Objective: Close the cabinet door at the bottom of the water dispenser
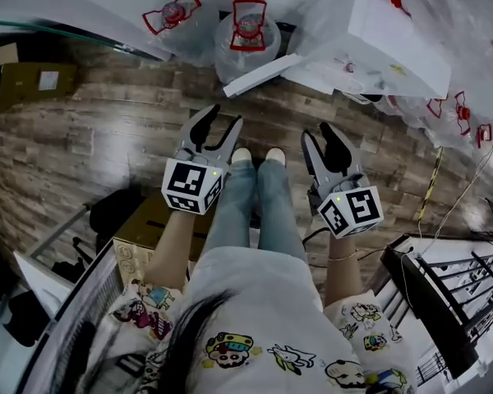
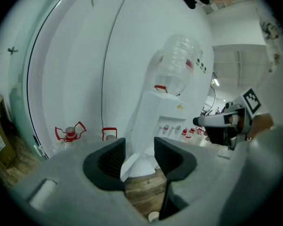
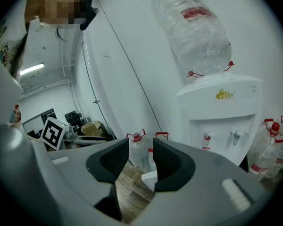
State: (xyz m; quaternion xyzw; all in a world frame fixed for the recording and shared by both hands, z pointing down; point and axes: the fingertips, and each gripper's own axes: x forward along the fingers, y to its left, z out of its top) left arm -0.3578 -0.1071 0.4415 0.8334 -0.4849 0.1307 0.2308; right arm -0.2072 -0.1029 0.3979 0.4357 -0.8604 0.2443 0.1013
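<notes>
Head view: cabinet door stands open ahead, swung out leftward from the water dispenser. Free edge is nearer my left tool than my right tool.
Left gripper view: jaws fairly wide, empty, door well beyond.
Right gripper view: jaws apart, nothing held.

I can read no words or numbers anywhere. The yellow brand mark on the water dispenser is too small to make out. The red label on its bottle is blurred, and so is the white sticker on the cardboard box.
</notes>
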